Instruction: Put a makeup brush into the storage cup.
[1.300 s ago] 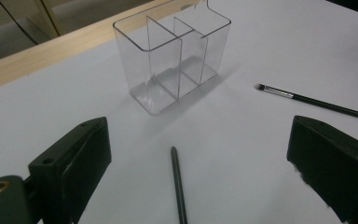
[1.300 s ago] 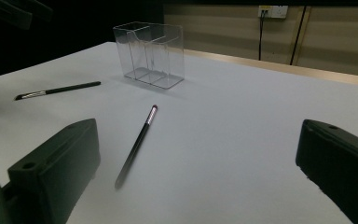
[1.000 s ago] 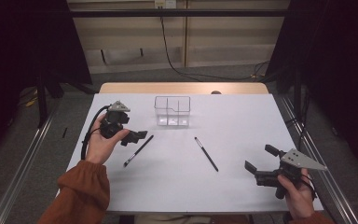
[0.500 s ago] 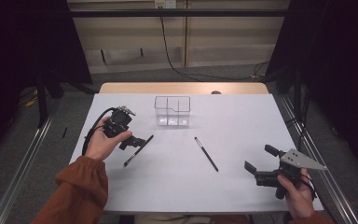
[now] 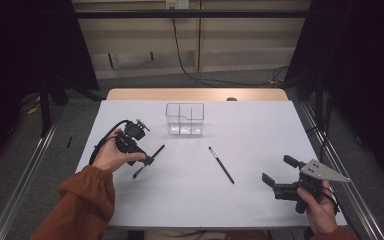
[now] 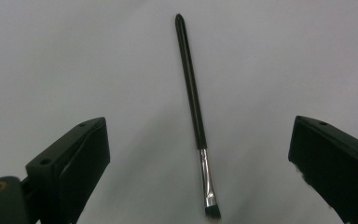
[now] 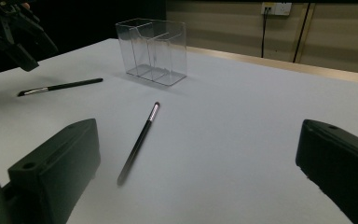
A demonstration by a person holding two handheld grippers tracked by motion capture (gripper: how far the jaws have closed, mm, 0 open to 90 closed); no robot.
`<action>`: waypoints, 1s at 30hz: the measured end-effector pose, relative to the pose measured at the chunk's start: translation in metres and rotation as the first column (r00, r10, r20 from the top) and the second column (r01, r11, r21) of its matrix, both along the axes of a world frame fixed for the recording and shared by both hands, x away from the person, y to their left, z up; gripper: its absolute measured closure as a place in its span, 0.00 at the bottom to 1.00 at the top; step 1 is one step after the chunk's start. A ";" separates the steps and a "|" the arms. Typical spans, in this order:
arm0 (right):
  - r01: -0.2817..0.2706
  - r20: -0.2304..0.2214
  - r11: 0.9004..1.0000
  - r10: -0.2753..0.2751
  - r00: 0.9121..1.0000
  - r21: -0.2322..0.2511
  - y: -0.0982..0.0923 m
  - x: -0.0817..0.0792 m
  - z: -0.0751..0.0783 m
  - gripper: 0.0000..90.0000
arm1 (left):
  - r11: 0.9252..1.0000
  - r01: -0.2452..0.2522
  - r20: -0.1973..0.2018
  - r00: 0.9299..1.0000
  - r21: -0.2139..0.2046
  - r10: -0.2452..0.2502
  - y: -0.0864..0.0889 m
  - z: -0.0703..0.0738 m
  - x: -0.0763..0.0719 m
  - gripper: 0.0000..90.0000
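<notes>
The makeup brush (image 6: 195,112) lies flat on the desk (image 5: 260,200) toward its left edge, and we see it between the wide-open jaws of our left hand-held gripper (image 5: 147,159), which hovers above it, touching nothing.

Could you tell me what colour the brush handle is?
Black handle, seen best in the left gripper view.

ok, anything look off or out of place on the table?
Nothing damaged or spilled. The clear organizer stands upright and empty, while two brushes lie loose on the table: one under the open left claw, one mid-table. The right claw is open, holding nothing.
</notes>
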State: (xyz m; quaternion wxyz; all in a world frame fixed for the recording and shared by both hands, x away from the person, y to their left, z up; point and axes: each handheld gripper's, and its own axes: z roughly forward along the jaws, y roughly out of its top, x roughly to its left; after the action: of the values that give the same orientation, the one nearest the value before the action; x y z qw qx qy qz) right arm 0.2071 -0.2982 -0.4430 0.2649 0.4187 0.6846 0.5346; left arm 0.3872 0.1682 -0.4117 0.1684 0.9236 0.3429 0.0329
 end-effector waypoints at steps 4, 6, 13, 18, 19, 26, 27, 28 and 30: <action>0.000 -0.001 1.000 0.000 1.000 -0.001 0.000 0.000 0.000 0.00 | 1.000 -0.010 -0.026 1.000 0.029 0.011 -0.002 -0.007 0.000 0.06; 0.000 -0.001 1.000 0.000 1.000 0.000 0.000 0.000 0.000 0.00 | 0.999 -0.011 -0.033 0.999 0.044 0.012 -0.001 -0.009 0.001 0.08; -0.003 -0.004 1.000 0.003 1.000 -0.004 0.000 0.000 0.000 0.00 | 0.999 -0.008 -0.078 0.997 0.036 0.011 0.003 -0.013 0.001 0.22; -0.004 -0.006 1.000 0.004 1.000 -0.003 0.001 0.000 -0.001 0.00 | 0.998 -0.019 -0.106 0.994 0.052 0.024 -0.001 -0.016 -0.001 0.35; -0.005 -0.006 1.000 0.005 1.000 -0.002 0.001 0.000 0.000 0.00 | 0.998 -0.015 -0.112 0.993 0.058 0.021 -0.002 -0.017 -0.001 0.37; -0.008 -0.009 1.000 0.008 1.000 -0.003 0.001 0.000 -0.001 0.00 | 0.996 -0.005 -0.133 0.991 0.090 0.017 -0.005 -0.024 -0.002 0.53; -0.009 -0.009 1.000 0.009 1.000 -0.004 0.001 0.000 -0.001 0.00 | 0.995 0.004 -0.139 0.990 0.098 0.010 -0.006 -0.025 -0.002 0.57; -0.010 -0.009 1.000 0.010 1.000 -0.005 0.001 0.000 -0.001 0.00 | 0.995 0.000 -0.129 0.992 0.104 0.014 -0.007 -0.027 -0.002 0.58; -0.011 -0.011 1.000 0.011 1.000 -0.006 0.001 0.000 -0.001 0.00 | 0.993 -0.010 -0.130 0.991 0.118 0.025 -0.008 -0.030 -0.003 0.60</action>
State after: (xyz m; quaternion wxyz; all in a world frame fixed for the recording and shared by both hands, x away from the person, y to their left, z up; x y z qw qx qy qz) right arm 0.2074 -0.2975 -0.4437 0.2596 0.4171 0.6899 0.5316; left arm 0.3845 0.1600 -0.4413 0.0905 0.9290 0.3587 -0.0064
